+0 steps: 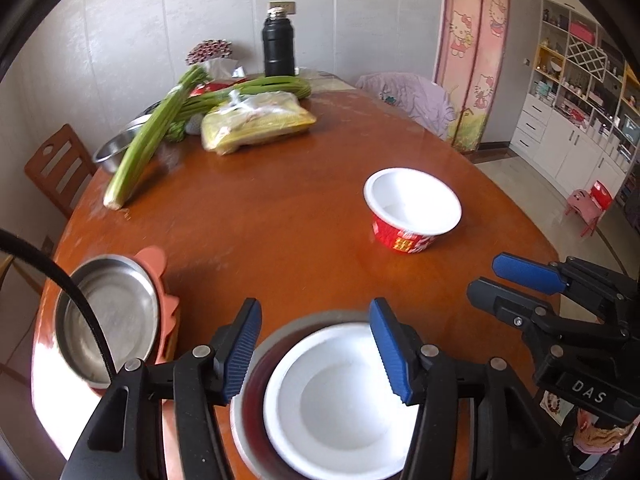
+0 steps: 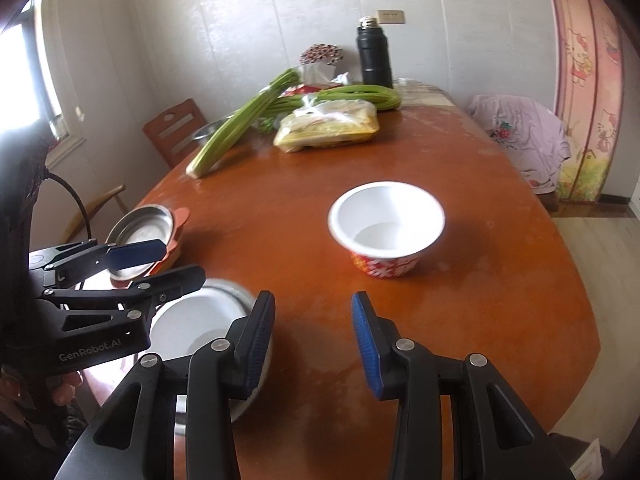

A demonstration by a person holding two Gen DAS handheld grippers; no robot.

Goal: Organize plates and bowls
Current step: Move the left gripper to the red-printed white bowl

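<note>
On the table (image 1: 304, 216), a bowl (image 1: 340, 404) sits inside a metal dish (image 1: 248, 420) at the near edge. To its left a metal plate (image 1: 108, 316) rests on a tray (image 1: 160, 264). A cup bowl (image 1: 412, 208) stands farther back to the right. Celery (image 1: 152, 140), a bag (image 1: 256, 122) and a flask (image 1: 278, 46) lie at the far end.

I count two white bowls, one red-sided (image 1: 412, 210) and one nested in a steel dish (image 1: 340, 404); two steel plates (image 1: 108, 316); one salmon plate (image 1: 160, 264); one steel basin (image 1: 116, 148); one black flask (image 1: 278, 46); two celery bunches (image 1: 154, 136); one bagged corn pack (image 1: 256, 122); two grippers (image 1: 316, 354).
</note>
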